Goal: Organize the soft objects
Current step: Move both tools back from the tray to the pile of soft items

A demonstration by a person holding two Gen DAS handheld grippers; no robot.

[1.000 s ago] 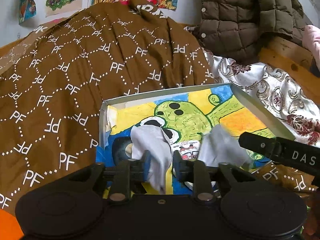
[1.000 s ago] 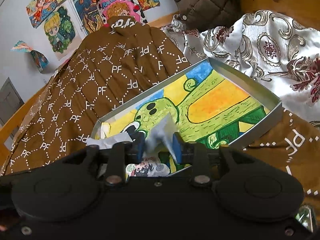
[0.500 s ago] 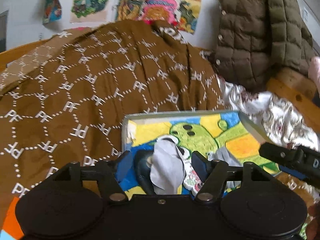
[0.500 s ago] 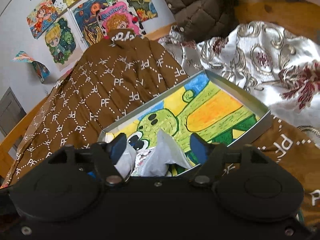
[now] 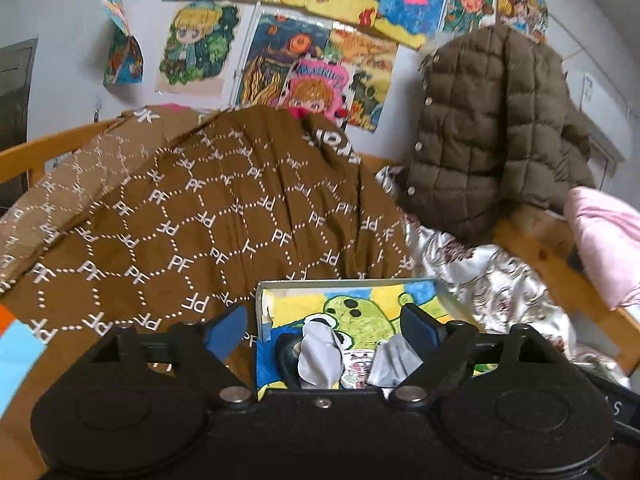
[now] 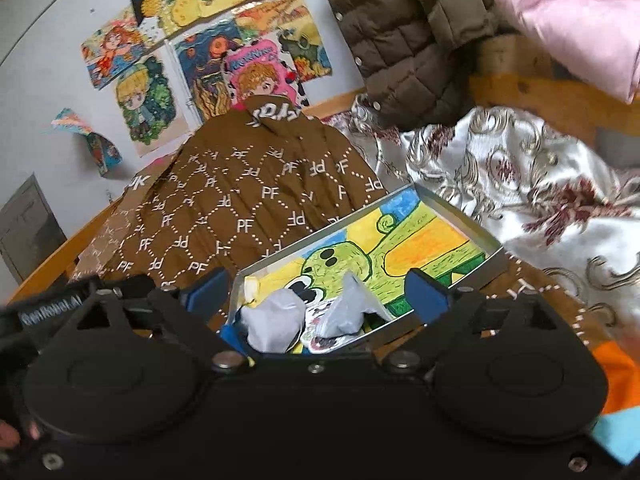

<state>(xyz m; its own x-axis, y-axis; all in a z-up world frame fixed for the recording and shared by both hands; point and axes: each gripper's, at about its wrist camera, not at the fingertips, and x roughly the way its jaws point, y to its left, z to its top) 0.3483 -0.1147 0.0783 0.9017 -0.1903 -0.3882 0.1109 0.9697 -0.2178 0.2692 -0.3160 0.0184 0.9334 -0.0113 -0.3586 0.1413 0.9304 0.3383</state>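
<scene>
Two grey socks lie in a shallow metal tray (image 5: 259,304) lined with a green cartoon drawing. In the left wrist view the left sock (image 5: 320,354) and the right sock (image 5: 390,360) rest at the tray's near end. My left gripper (image 5: 324,326) is open above them, holding nothing. In the right wrist view the same socks, the left one (image 6: 274,320) and the right one (image 6: 346,312), lie in the tray (image 6: 452,208). My right gripper (image 6: 316,290) is open and empty above them.
A brown PF-patterned quilt (image 5: 192,216) lies behind and left of the tray. A silver floral cloth (image 6: 540,184) is on the right. A brown puffer jacket (image 5: 492,128) and a pink cloth (image 6: 576,20) hang on the wooden rail. Drawings cover the wall.
Both grippers opened and let go of the grey socks, which now lie in the tray. Both grippers pulled back and tilted up from the tray.
</scene>
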